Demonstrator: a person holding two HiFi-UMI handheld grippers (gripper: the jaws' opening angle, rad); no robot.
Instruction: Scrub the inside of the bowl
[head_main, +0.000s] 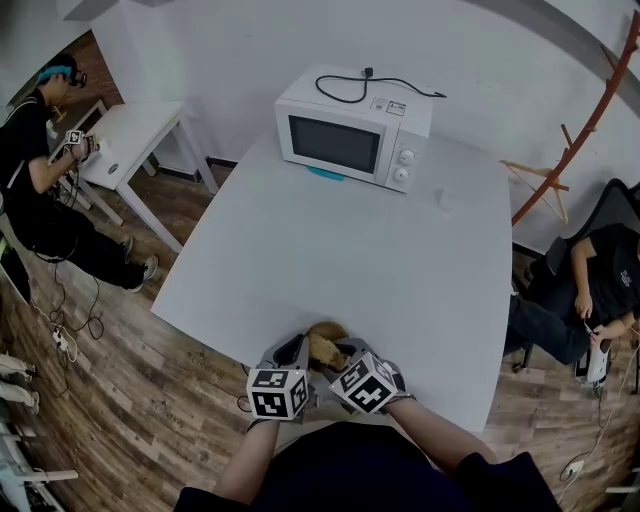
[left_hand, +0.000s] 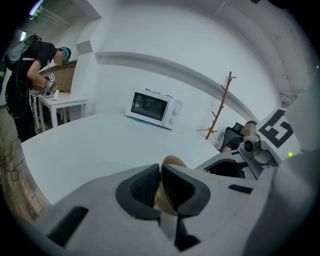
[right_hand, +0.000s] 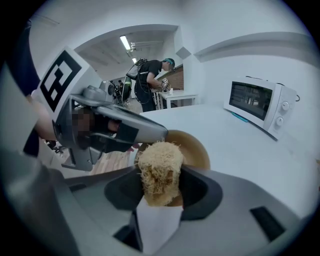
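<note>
Clamping the bowl (right_hand: 197, 148) by its rim in the near-closed left gripper (left_hand: 160, 175); pinching the scrubber (right_hand: 159, 167) in the right gripper (right_hand: 161, 192), just short of the hollow straight ahead.

Bowl (right_hand: 196, 146): tan, shallow, round. It sits at the near edge of the white table (head_main: 400, 260), about mid-width. It's tipped, with the inside facing the scrubber. The rim is pinched between the left gripper (left_hand: 160, 176) pads. Can't tell if its base rests on the table.

Scrubber (right_hand: 159, 170): a pale straw-coloured fibrous wad, standing upright and clamped in the right gripper (right_hand: 160, 189). Its top is over the bowl's near rim.
</note>
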